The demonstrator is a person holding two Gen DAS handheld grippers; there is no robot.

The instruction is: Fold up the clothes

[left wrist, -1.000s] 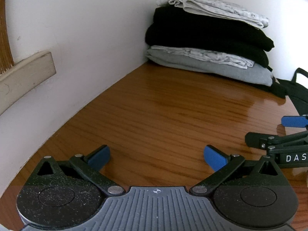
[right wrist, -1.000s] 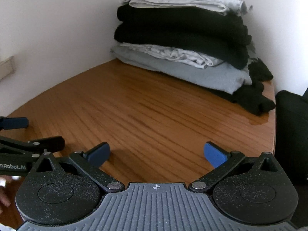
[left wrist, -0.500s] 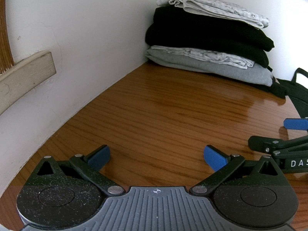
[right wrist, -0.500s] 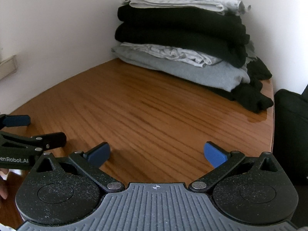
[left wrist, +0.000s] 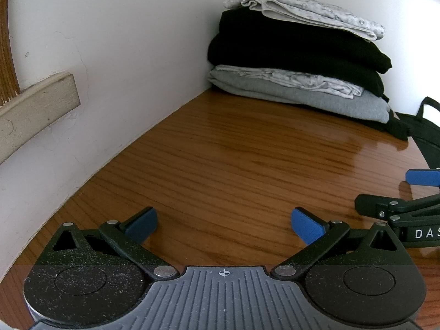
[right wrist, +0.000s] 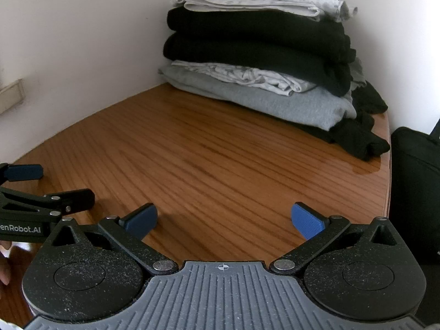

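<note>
Both claws hover low over the bare wooden table [left wrist: 233, 165], jaws spread wide and holding nothing: the left gripper [left wrist: 224, 224] and the right gripper [right wrist: 224, 220]. Compared with 1 s ago, the right gripper sits slightly lower at the edge of the left view, and little else differs. The stack of folded clothes [right wrist: 255, 52] stays in the far corner against the wall [left wrist: 123, 55], with a black bag [right wrist: 415, 189] just beside the table.
</note>
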